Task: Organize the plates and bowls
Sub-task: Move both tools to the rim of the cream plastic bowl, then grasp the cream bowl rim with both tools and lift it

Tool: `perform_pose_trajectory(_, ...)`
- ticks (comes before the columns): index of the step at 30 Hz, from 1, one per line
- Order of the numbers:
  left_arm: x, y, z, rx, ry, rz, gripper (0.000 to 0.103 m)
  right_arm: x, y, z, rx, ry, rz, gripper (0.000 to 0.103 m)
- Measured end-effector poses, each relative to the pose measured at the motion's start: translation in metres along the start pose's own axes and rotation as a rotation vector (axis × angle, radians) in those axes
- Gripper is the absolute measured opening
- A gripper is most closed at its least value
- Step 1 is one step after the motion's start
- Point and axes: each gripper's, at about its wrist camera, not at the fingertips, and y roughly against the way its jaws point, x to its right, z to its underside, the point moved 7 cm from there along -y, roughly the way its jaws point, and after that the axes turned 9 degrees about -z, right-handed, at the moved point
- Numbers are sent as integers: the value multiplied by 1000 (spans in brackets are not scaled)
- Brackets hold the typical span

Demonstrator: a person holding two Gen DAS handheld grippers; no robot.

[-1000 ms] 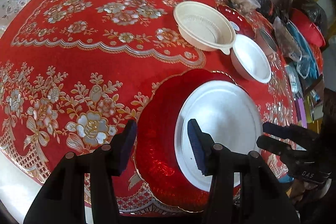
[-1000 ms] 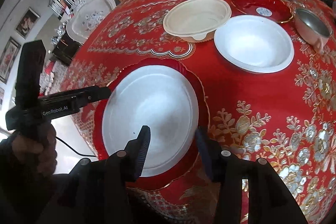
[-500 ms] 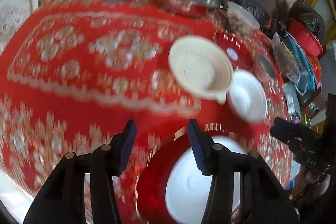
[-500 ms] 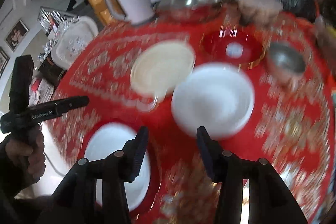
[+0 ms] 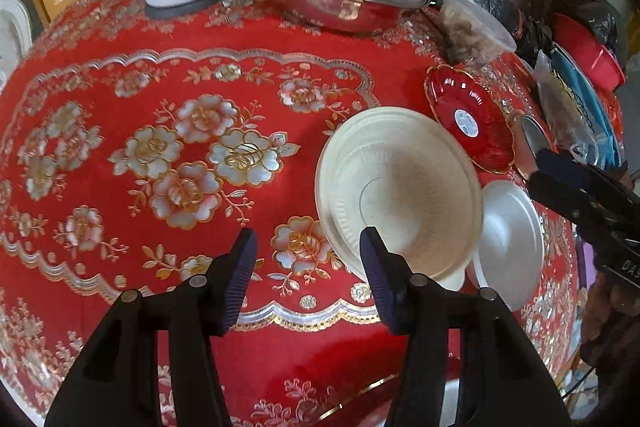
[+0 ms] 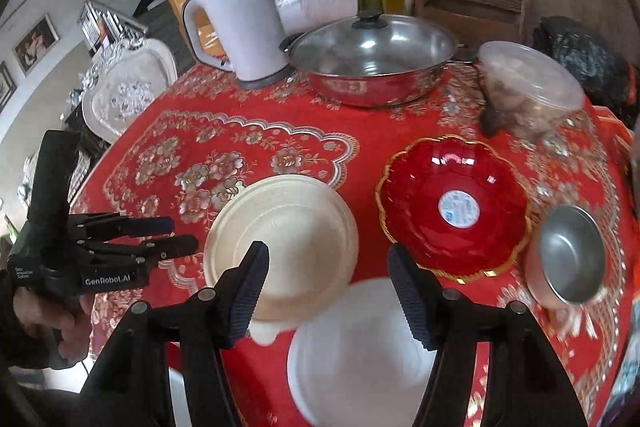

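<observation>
My left gripper (image 5: 307, 247) hangs open and empty over the red tablecloth, its right finger just before the near rim of the cream bowl (image 5: 400, 187). A white bowl (image 5: 508, 239) lies to the right of the cream one. My right gripper (image 6: 327, 255) is also open and empty, above the cream bowl (image 6: 288, 239) and the white bowl (image 6: 360, 347). Beyond them sit a small red gold-rimmed plate (image 6: 456, 207) and a metal cup (image 6: 568, 259). Each gripper shows in the other's view: the left gripper (image 6: 184, 235) and the right gripper (image 5: 538, 169).
A white kettle (image 6: 240, 27), a lidded steel pot (image 6: 372, 59) and a clear plastic container (image 6: 528, 83) stand along the far side. Bags and red tubs (image 5: 588, 55) crowd the right edge. A gold plate rim (image 5: 360, 397) peeks in near the bottom.
Both grippers have moved forward, away from the white plate stacked on the large red plate, and now hover near the cream and white bowls. Both have stayed open and empty.
</observation>
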Motion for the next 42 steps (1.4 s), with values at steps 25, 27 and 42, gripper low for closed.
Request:
perform_pose_trajectory(25, 29, -36, 8, -121, 8, 129, 20, 30, -68, 19, -174, -104, 32, 14)
perform_pose_trajectory(27, 28, -37, 7, -127, 16, 112, 20, 29, -69, 18, -176, -111, 32, 13)
perform_pose_trajectory(42, 8, -4, -4, -84, 78, 109, 17, 7, -46, -2, -108, -128, -13, 12)
